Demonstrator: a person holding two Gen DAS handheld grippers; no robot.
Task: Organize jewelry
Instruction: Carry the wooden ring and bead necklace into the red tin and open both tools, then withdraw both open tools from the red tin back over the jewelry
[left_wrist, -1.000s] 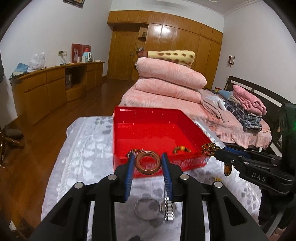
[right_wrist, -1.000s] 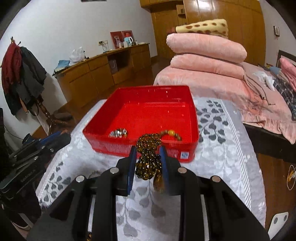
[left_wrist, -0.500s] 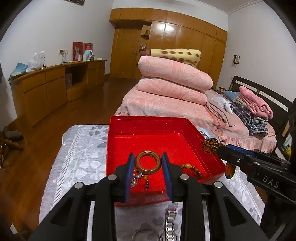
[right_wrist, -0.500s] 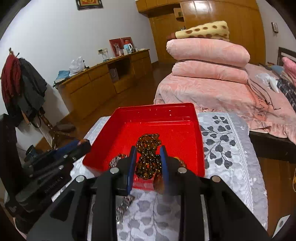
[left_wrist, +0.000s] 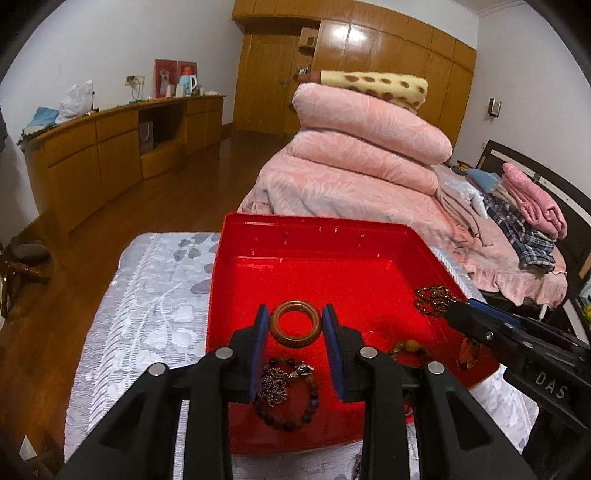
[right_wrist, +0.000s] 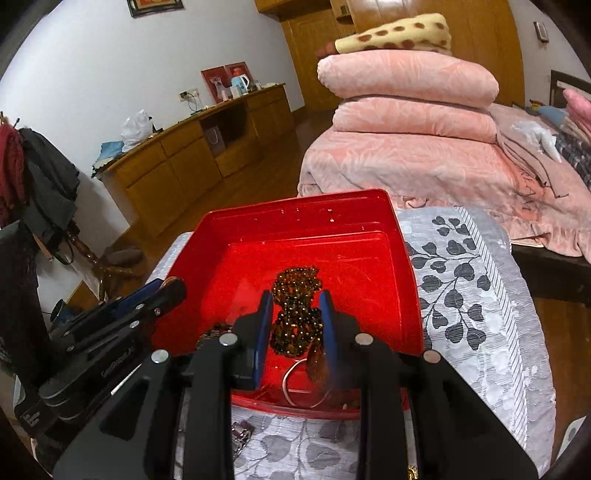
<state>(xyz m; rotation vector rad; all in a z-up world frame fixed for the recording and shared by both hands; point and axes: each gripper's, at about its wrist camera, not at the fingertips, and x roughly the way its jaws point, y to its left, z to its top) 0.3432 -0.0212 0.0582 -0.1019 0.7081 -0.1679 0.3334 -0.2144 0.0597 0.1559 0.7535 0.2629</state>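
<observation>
A red plastic tray (left_wrist: 310, 236) (right_wrist: 369, 206) sits on a grey leaf-patterned cloth. My left gripper (left_wrist: 295, 332) is shut on a brown wooden bangle (left_wrist: 295, 324) and holds it over the tray's near half. My right gripper (right_wrist: 297, 325) is shut on a bunched brown bead necklace (right_wrist: 297, 310) (left_wrist: 430, 297) with an amber pendant (left_wrist: 467, 353), over the tray's right side. A bead bracelet with a metal charm (left_wrist: 286, 393) and an amber bead bracelet (left_wrist: 408, 349) lie in the tray.
A silver bangle (right_wrist: 295, 384) lies at the tray's near edge under my right gripper. A metal watch band (right_wrist: 242, 432) lies on the cloth in front of the tray. A bed with stacked pink quilts (left_wrist: 369, 147) stands behind, and a wooden sideboard (left_wrist: 110, 147) at left.
Both grippers have moved forward from in front of the tray to over it, still holding the bangle and the necklace.
</observation>
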